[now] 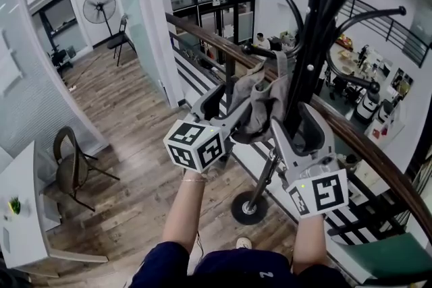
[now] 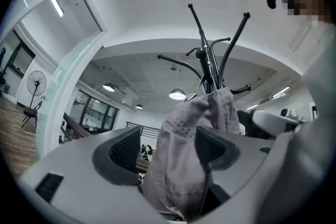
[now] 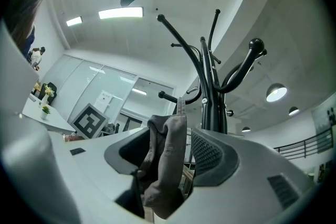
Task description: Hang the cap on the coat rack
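A grey cap (image 1: 260,101) hangs crumpled from a lower hook (image 1: 260,50) of the black coat rack (image 1: 317,30). My left gripper (image 1: 229,108) reaches up at the cap's left side and my right gripper (image 1: 290,128) at its right side by the pole. In the left gripper view the cap (image 2: 191,155) droops between the spread pads (image 2: 126,149), leaning toward the right one, and the gripper (image 2: 168,147) is open. In the right gripper view the cap (image 3: 165,160) hangs loose between the pads (image 3: 207,152) of the open gripper (image 3: 168,152). The rack's arms (image 3: 207,76) rise above it.
The rack's round base (image 1: 250,207) stands on the wood floor beside a wooden handrail (image 1: 364,138) with an atrium beyond. A chair (image 1: 71,165) and a white table (image 1: 20,226) stand at the left. A standing fan (image 1: 100,7) is far back.
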A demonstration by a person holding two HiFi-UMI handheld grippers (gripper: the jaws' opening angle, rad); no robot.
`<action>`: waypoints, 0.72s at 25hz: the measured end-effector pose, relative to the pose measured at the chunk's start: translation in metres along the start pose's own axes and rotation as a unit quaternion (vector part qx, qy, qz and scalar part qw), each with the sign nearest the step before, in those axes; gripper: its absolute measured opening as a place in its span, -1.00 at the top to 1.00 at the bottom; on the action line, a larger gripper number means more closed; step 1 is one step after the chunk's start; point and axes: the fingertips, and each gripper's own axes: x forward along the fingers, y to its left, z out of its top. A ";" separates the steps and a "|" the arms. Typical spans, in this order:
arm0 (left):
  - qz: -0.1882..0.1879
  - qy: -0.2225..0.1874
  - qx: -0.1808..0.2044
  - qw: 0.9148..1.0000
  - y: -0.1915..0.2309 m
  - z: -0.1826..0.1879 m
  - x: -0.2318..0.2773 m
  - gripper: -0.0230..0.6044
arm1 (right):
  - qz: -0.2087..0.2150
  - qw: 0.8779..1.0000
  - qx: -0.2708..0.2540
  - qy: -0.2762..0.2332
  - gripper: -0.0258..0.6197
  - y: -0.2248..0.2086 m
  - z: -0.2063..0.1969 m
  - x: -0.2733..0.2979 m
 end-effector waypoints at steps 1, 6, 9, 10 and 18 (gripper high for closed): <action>-0.002 -0.005 -0.002 1.000 -0.001 0.000 -0.006 -0.11 | -0.003 1.000 0.002 0.003 0.17 -0.001 -0.002 -0.004; 0.000 -0.027 0.011 1.000 -0.006 -0.003 -0.039 -0.14 | -0.017 0.999 0.017 0.026 0.15 -0.001 -0.020 -0.021; -0.004 -0.026 0.018 1.000 -0.012 -0.013 -0.061 -0.14 | -0.022 0.998 0.027 0.045 0.15 0.006 -0.034 -0.031; -0.002 -0.027 0.020 0.999 -0.014 -0.016 -0.067 -0.14 | -0.024 0.998 0.028 0.053 0.15 0.007 -0.040 -0.036; 0.055 -0.033 0.016 0.998 -0.019 -0.050 -0.113 -0.14 | -0.025 0.992 0.044 0.114 0.15 0.031 -0.087 -0.074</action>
